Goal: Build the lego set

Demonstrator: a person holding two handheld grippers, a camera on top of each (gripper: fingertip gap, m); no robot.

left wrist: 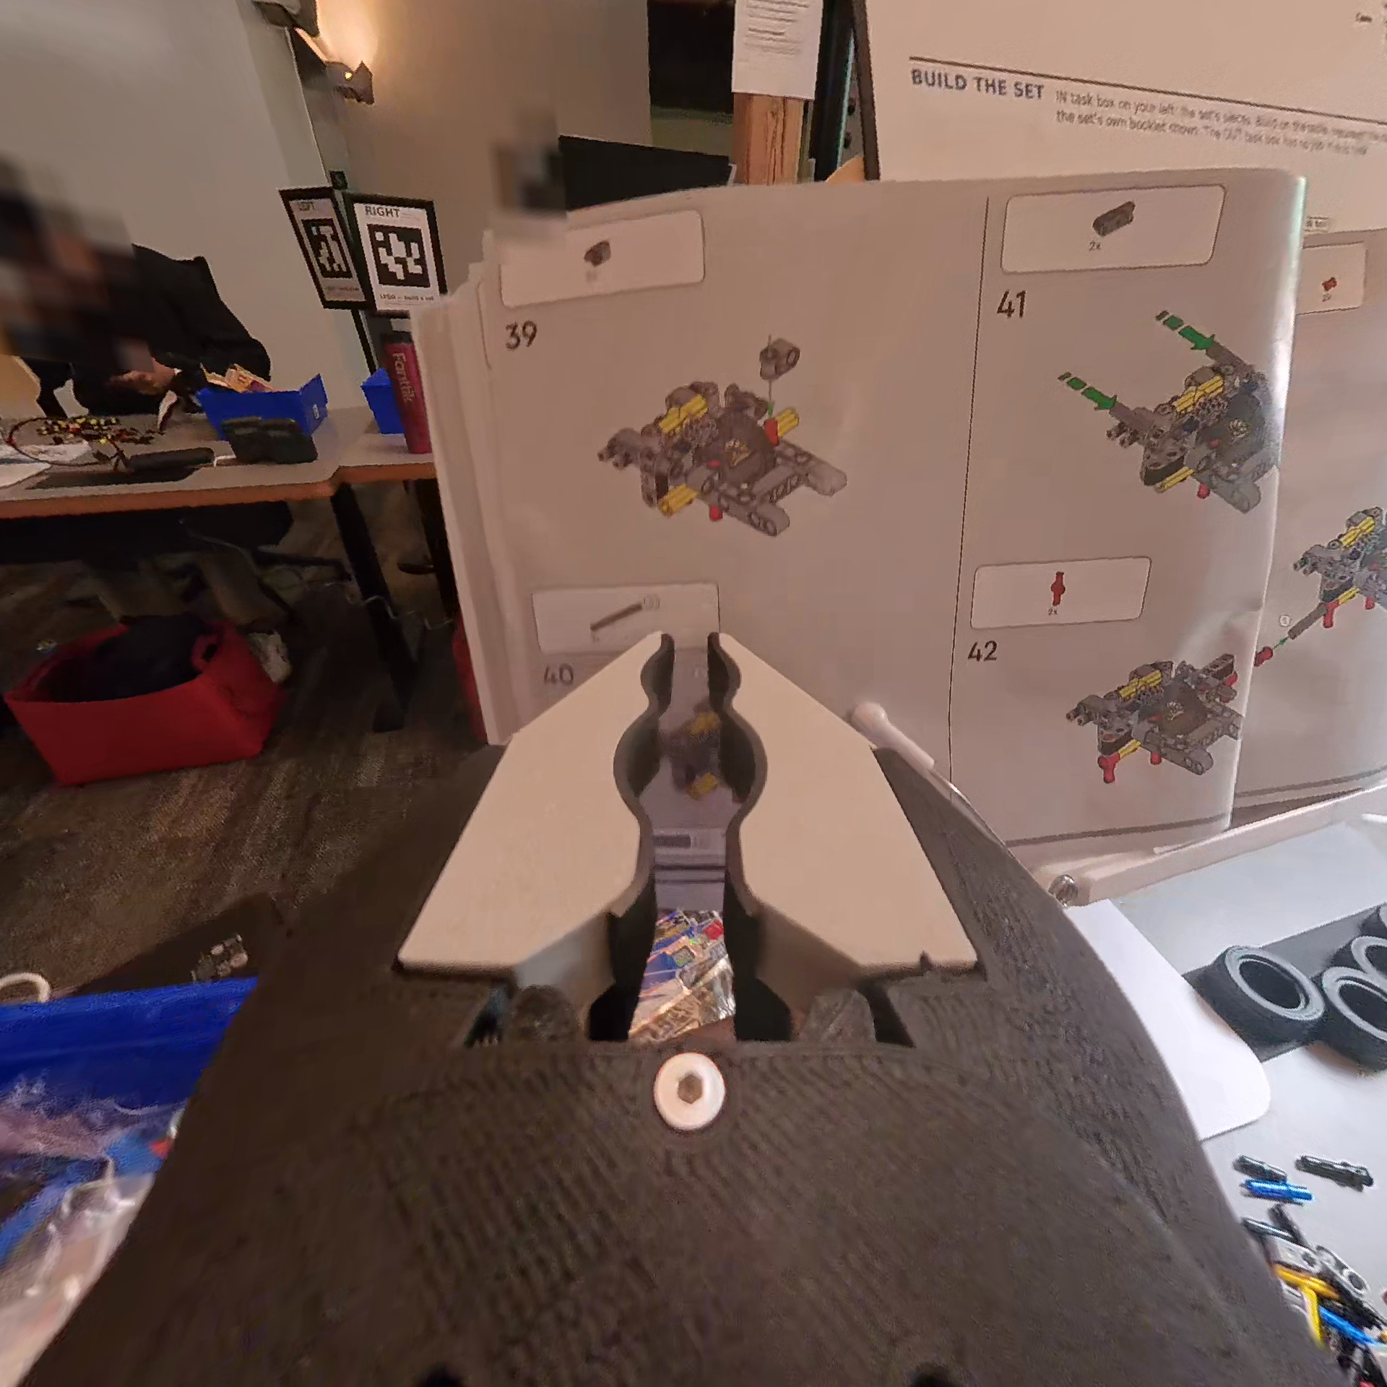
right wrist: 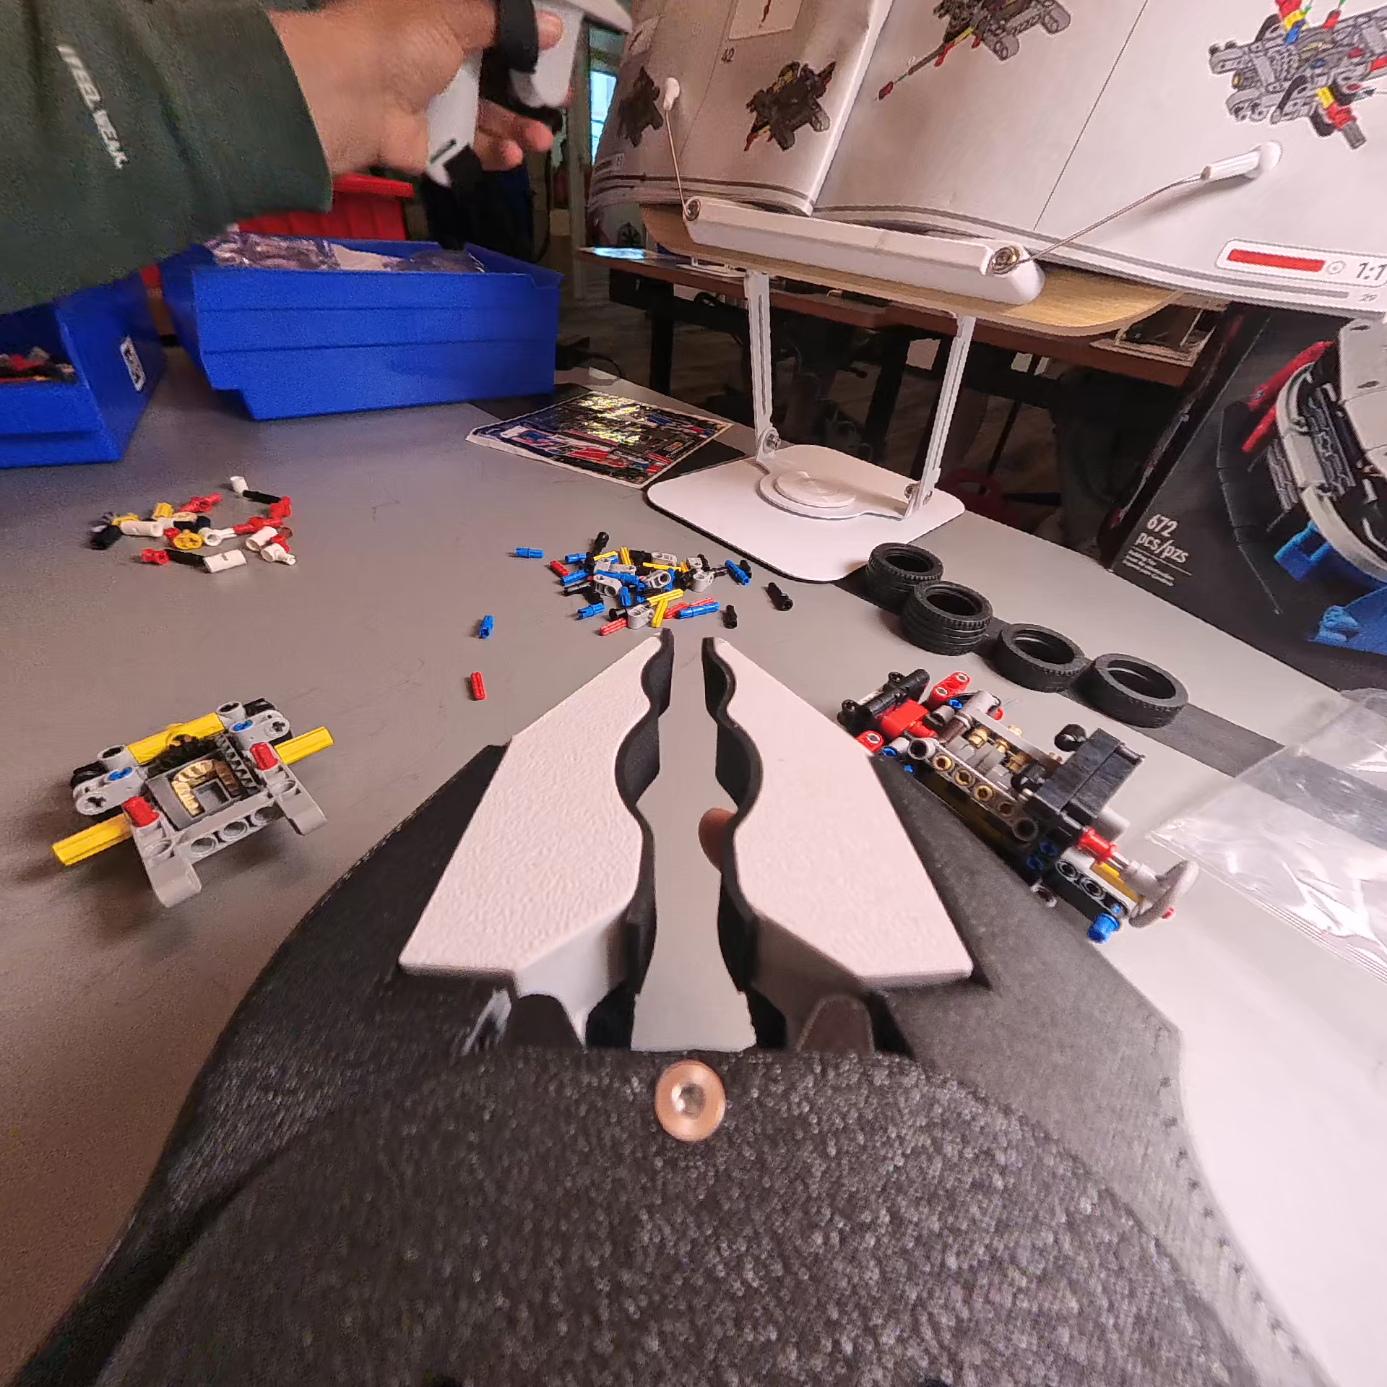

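Observation:
My left gripper (left wrist: 687, 638) is raised and faces the open instruction booklet (left wrist: 825, 450); its white fingers stand almost together with nothing between them. In the right wrist view a hand holds it high at the top left (right wrist: 480, 112). My right gripper (right wrist: 687, 642) hovers low over the grey table (right wrist: 375, 675), its jaws a narrow slit apart and empty. A small grey and yellow gear assembly (right wrist: 191, 795) lies to its left. A longer chassis assembly (right wrist: 1006, 788) lies to its right. A pile of small pins (right wrist: 645, 585) lies just ahead of it.
A second pile of small parts (right wrist: 199, 529) lies far left. Several black tyres (right wrist: 946, 612) sit by the white booklet stand (right wrist: 810, 503). A sticker sheet (right wrist: 600, 439), blue bins (right wrist: 360, 330), the set's box (right wrist: 1276, 488) and a plastic bag (right wrist: 1291, 825) ring the table. One gripper's finger ends stand about 45 cm off the other's.

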